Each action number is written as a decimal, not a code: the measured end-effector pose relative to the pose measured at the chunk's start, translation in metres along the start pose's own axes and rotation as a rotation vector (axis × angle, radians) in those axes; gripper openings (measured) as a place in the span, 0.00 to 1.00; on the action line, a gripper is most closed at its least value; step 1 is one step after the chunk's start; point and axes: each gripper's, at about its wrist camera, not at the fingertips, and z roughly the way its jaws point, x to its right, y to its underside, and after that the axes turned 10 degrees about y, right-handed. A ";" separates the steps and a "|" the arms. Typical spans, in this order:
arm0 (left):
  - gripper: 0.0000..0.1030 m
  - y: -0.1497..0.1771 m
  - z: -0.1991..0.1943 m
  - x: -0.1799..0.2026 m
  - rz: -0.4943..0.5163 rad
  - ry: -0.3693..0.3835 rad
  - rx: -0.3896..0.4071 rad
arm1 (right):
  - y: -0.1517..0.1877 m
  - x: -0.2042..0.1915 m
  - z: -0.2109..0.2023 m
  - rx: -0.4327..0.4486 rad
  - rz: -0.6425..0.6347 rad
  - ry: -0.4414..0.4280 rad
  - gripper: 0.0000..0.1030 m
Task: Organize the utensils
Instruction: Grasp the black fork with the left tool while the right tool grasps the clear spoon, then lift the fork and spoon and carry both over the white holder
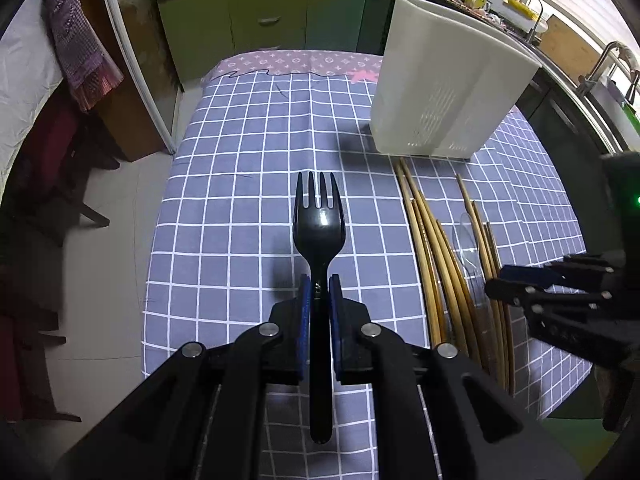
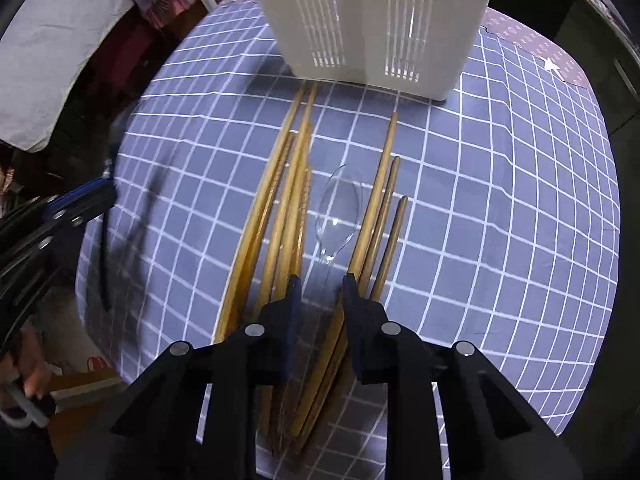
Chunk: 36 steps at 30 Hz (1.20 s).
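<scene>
My left gripper [image 1: 319, 292] is shut on a black plastic fork [image 1: 319, 216], tines pointing away, held above the checked tablecloth. A white slotted utensil holder [image 1: 444, 80] stands at the far right of the table and shows large in the right wrist view [image 2: 372, 20]. Several wooden chopsticks [image 1: 436, 264] lie in front of it, with a clear plastic spoon [image 2: 338, 216] among them. My right gripper [image 2: 320, 292] is open just above the spoon's handle, with chopsticks on either side. It also shows at the right edge of the left wrist view [image 1: 520, 280].
The table [image 1: 240, 160] carries a grey-blue checked cloth with a pink patterned strip at its far end. Green kitchen cabinets [image 1: 264, 12] stand behind it, a counter with a sink [image 1: 600, 76] runs along the right, and tiled floor lies to the left.
</scene>
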 end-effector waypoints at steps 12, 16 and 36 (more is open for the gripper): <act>0.09 0.007 -0.002 0.003 0.033 0.013 0.011 | -0.016 -0.008 0.020 -0.059 0.017 -0.014 0.12; 0.09 0.008 -0.002 0.003 0.038 0.017 0.011 | -0.019 -0.012 0.028 -0.079 0.023 -0.004 0.12; 0.09 -0.103 -0.102 0.061 0.104 0.200 0.472 | 0.037 0.055 -0.111 0.450 0.129 -0.287 0.10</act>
